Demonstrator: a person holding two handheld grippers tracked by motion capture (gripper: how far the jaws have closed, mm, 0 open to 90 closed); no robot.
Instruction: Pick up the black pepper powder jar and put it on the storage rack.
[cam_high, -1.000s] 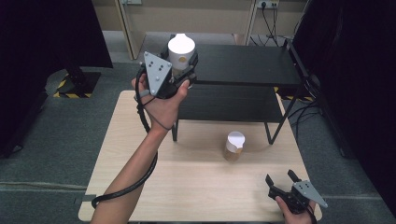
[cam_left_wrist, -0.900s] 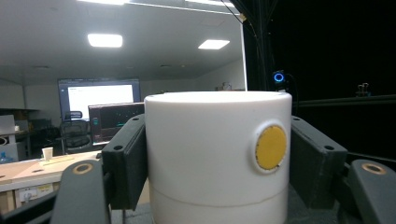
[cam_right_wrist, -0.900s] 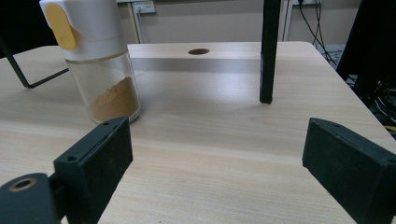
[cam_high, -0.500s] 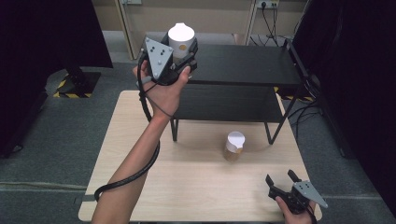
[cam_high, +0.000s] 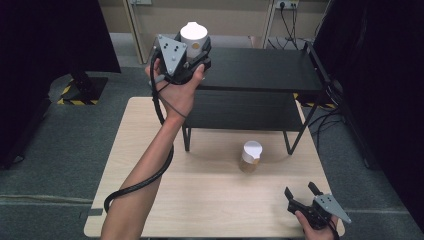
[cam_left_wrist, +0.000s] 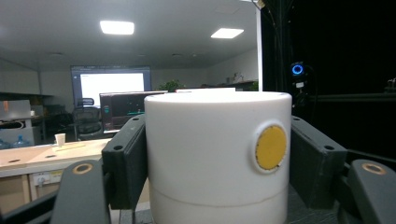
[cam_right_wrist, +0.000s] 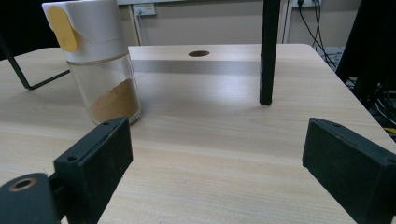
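Above the black shelf's (cam_high: 260, 70) top left corner, the left gripper (cam_high: 192, 59) carries a white-capped jar (cam_high: 194, 37).
Its jaws pinch the cap on opposite sides, beside the yellow disc (cam_left_wrist: 271, 147). The smooth plastic looks stiff but slippery, and any glass body below would be breakable, so a level, firm hold on the cap suits it. The right gripper (cam_high: 301, 196) rests spread on the wooden table (cam_high: 150, 150), near a second jar (cam_right_wrist: 95, 60) of brown powder.
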